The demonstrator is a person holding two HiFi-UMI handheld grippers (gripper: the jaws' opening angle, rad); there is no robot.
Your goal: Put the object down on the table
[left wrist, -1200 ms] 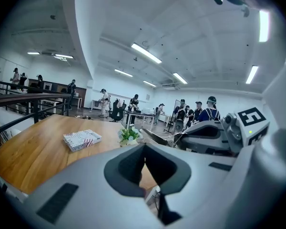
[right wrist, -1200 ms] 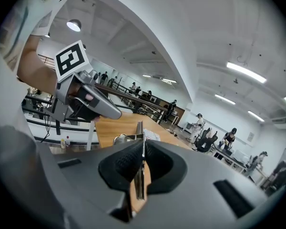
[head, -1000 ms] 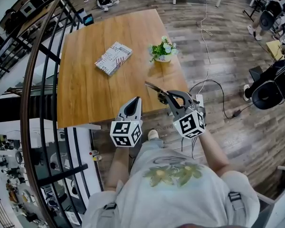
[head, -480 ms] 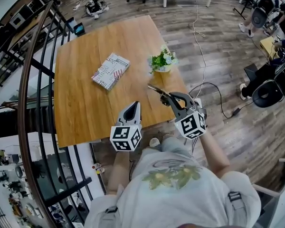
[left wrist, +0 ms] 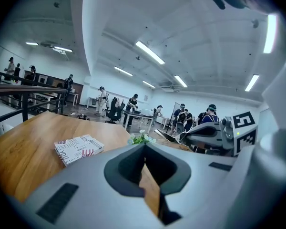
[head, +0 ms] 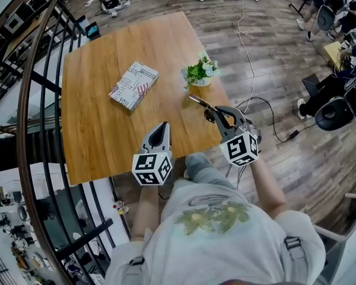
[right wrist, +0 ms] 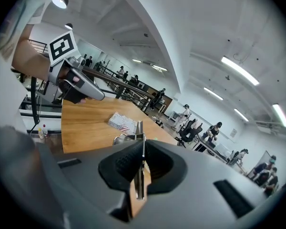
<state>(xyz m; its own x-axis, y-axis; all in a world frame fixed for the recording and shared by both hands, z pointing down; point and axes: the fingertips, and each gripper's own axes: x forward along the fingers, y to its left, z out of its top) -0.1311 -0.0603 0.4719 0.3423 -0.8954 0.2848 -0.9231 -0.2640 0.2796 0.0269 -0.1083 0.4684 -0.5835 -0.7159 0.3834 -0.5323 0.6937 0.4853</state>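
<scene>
My right claw (head: pixel 215 114) is clamped shut on a thin metal tool (head: pixel 199 103). The tool sticks out toward 10 o'clock, over the near right corner of the table (head: pixel 101 123). My left claw (head: pixel 162 128) is closed on nothing and sits at 9 o'clock from the right one, over the table's near edge.

I judge the task barely begun, since the tool is in my grip and off the wood. What is left is to lower it onto a bare patch, let go and draw back. A book (head: pixel 133 86) at 11 o'clock and a plant (head: pixel 200 73) at 12 both lie clear of the tool.

I cannot make out what the tool is. The right gripper view shows it edge-on, a narrow strip with a loop beside it. I also cannot tell its height above the table.
</scene>
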